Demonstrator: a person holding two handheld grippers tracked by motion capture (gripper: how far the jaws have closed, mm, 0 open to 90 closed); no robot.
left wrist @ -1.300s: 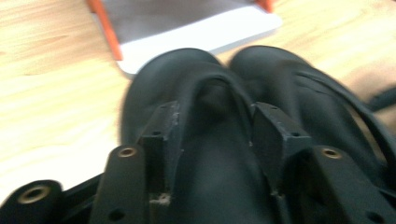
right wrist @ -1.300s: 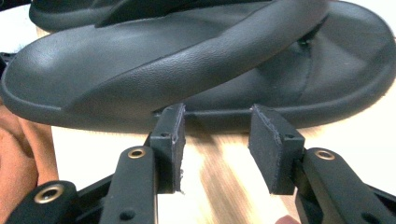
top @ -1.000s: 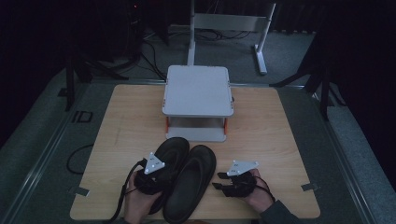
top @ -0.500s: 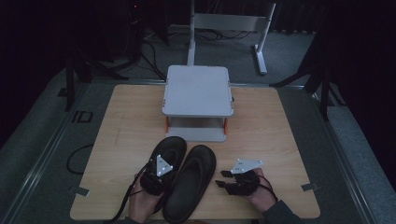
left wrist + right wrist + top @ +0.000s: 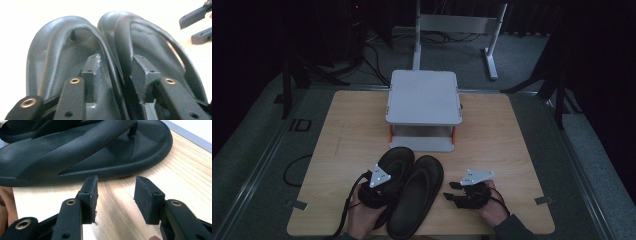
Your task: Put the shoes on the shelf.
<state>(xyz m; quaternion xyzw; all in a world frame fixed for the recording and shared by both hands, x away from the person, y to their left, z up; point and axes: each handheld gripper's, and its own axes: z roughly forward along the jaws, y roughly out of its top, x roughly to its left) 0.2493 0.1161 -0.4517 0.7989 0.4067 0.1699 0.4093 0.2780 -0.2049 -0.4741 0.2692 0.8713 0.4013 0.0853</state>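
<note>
Two black sandals lie side by side at the near edge of the surface [image 5: 337, 145], long axes running away from you toward the grey stand [image 5: 424, 96]. Your left gripper [image 5: 379, 187] sits over the left sandal [image 5: 396, 159]; its jaws are parted, straddling the adjoining inner edges of both sandals, not yet closed on them. Your right gripper [image 5: 460, 192] rests just right of the right sandal [image 5: 417, 197], jaws apart and empty, pointing at its side. The left hand is nearer a grip.
</note>
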